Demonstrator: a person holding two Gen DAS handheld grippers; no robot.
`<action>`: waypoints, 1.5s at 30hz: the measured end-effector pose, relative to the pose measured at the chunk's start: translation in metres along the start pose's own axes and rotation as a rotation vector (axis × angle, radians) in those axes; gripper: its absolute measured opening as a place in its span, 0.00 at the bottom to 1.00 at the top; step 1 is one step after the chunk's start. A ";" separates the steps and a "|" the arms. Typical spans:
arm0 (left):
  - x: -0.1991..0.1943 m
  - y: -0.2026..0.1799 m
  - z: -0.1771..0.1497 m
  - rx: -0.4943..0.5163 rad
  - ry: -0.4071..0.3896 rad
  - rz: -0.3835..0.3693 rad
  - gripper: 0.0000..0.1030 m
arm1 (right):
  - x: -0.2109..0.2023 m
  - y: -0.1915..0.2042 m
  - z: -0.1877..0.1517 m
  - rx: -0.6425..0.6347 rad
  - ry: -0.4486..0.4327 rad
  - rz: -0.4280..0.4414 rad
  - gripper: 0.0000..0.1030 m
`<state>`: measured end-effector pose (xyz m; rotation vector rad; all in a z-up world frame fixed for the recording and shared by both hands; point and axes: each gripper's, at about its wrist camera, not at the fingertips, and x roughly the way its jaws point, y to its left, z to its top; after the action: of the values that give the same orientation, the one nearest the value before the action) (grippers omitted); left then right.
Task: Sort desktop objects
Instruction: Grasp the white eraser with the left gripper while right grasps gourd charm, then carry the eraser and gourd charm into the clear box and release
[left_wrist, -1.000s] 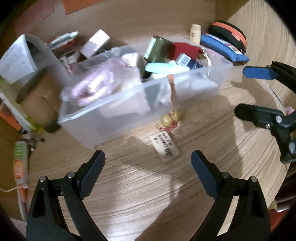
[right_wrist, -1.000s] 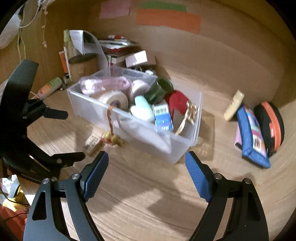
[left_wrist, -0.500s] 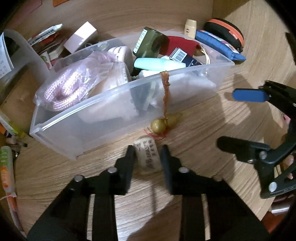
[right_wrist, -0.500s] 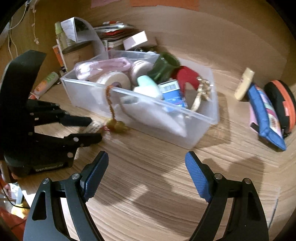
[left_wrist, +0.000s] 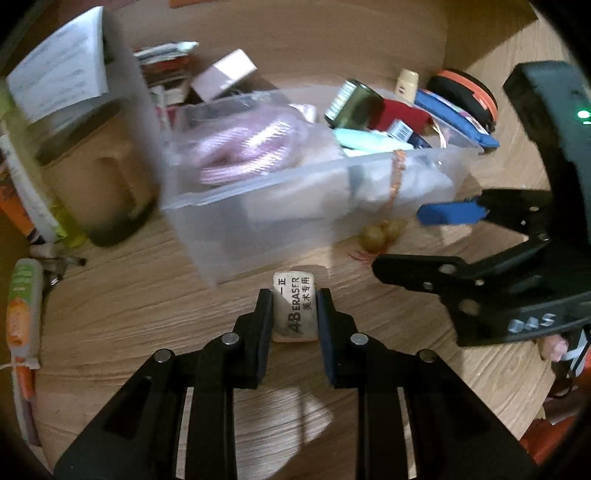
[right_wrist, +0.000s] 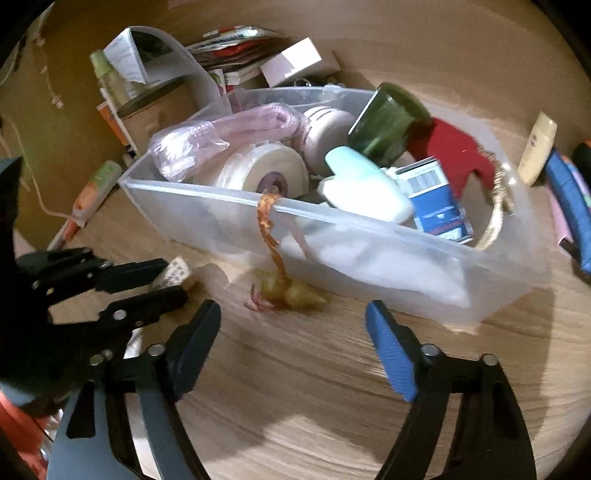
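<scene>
My left gripper (left_wrist: 294, 295) is shut on a beige 4B eraser (left_wrist: 295, 308), just in front of the clear plastic bin (left_wrist: 280, 218); the eraser also shows in the right wrist view (right_wrist: 176, 274). The bin (right_wrist: 406, 254) holds a pink rope bundle (right_wrist: 229, 133), a tape roll (right_wrist: 266, 173), a green jar (right_wrist: 388, 125), a blue box (right_wrist: 436, 199) and a red piece. A gourd charm (right_wrist: 291, 290) hangs on an orange cord over the bin's front wall and rests on the desk. My right gripper (right_wrist: 291, 328) is open and empty, close in front of the charm.
A brown mug (left_wrist: 92, 184) with papers stands left of the bin. A tube (left_wrist: 22, 306) lies at the far left. A blue pouch (left_wrist: 454, 118), an orange-rimmed case (left_wrist: 469, 92) and a small cream bottle (right_wrist: 537, 147) lie right of the bin.
My left gripper came forward, shut on the eraser and now holds it. My right gripper moved in closer to the gourd charm, still open.
</scene>
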<state>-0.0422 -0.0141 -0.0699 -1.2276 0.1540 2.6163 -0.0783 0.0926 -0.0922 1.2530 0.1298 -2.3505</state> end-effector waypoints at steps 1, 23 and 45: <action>-0.003 0.002 -0.001 -0.009 -0.011 0.001 0.22 | 0.003 0.001 0.001 0.015 0.006 -0.005 0.68; -0.024 0.008 -0.004 -0.050 -0.095 -0.010 0.22 | -0.012 0.003 -0.015 0.115 -0.023 -0.016 0.37; -0.060 -0.024 0.066 -0.023 -0.257 -0.019 0.22 | -0.092 -0.042 0.030 0.088 -0.271 -0.056 0.37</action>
<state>-0.0483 0.0114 0.0190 -0.8835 0.0649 2.7349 -0.0759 0.1539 -0.0063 0.9680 -0.0278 -2.5724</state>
